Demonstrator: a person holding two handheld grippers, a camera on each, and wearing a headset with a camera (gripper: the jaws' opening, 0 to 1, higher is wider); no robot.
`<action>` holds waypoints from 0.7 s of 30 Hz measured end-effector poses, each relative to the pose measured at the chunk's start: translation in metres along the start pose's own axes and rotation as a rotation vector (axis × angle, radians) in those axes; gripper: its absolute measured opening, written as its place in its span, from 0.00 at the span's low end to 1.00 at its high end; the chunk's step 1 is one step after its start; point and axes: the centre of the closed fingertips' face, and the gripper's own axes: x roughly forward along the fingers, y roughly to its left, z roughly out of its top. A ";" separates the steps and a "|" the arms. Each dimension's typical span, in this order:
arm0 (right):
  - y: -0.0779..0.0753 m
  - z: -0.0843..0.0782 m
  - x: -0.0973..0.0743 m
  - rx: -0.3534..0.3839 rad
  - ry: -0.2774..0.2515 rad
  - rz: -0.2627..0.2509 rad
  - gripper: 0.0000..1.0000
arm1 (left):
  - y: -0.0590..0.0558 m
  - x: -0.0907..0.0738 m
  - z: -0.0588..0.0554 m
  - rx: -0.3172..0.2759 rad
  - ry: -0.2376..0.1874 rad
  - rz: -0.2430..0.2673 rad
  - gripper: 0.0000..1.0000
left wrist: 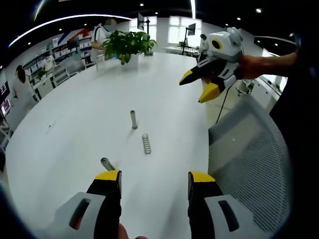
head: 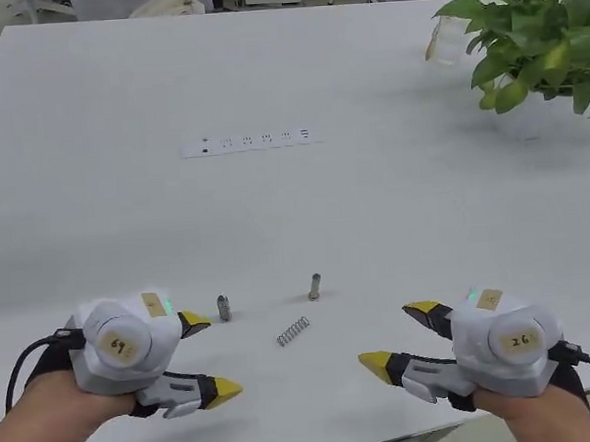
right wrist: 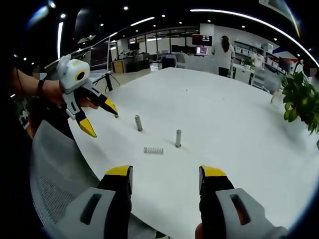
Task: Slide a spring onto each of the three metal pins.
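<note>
L hand-held gripper (head: 219,354) & R hand-held gripper (head: 387,334) both w/ jaws apart, empty, over counter (head: 372,176); loose spring (head: 293,331) lies flat betw. them, near upright pin (head: 314,287).

We see an open-plan office: a long white table (head: 394,195) with a power strip (head: 250,141), a potted plant (head: 529,26) upper right, monitors (right wrist: 202,50) far behind, a mesh chair (left wrist: 249,154) lower right.

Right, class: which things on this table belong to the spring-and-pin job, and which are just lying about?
For the job: loose spring; bare upright pin; second pin, seemingly already wearing a spring; left tongs and right tongs, both open.
Lying about: power strip; potted plant.
</note>
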 end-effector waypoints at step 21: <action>-0.005 -0.002 0.006 0.024 0.006 0.015 0.51 | 0.014 0.078 0.011 -0.103 0.009 -0.012 0.34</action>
